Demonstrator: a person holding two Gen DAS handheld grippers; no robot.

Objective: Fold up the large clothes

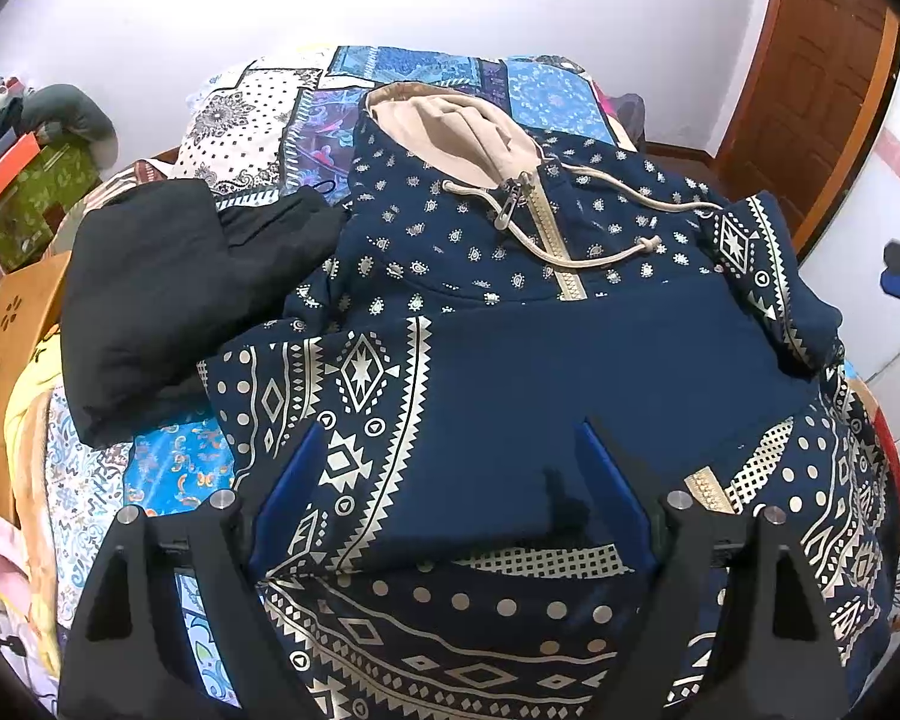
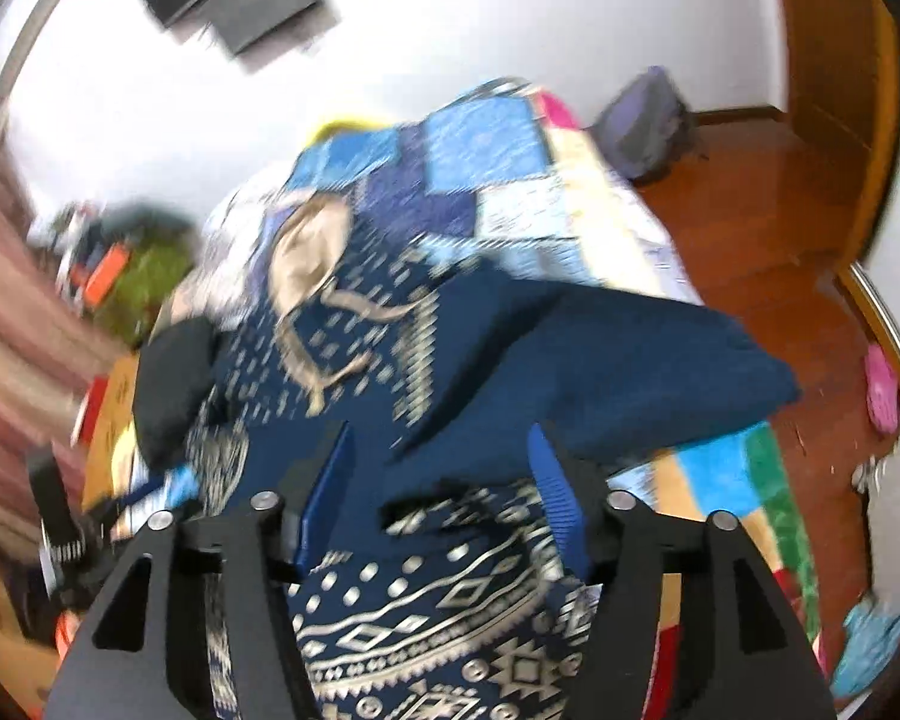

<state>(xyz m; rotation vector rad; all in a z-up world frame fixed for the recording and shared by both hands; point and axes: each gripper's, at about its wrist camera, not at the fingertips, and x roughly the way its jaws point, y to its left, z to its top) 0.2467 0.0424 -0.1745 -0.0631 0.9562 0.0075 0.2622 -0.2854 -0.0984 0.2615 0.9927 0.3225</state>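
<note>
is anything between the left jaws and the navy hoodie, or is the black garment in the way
Nothing visible stands between them. The left gripper is open right over the navy hoodie, its jaws either side of the folded fabric. The black garment lies off to the hoodie's left on the bed, clear of the jaws.

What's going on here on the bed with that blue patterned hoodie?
A person with a gripper in each hand is folding a navy patterned hoodie on the quilt-covered bed. One sleeve already lies folded across its front. The left gripper hovers open above that fold, and the right gripper is open too, with cloth between its fingers. A black garment lies beside.
</note>
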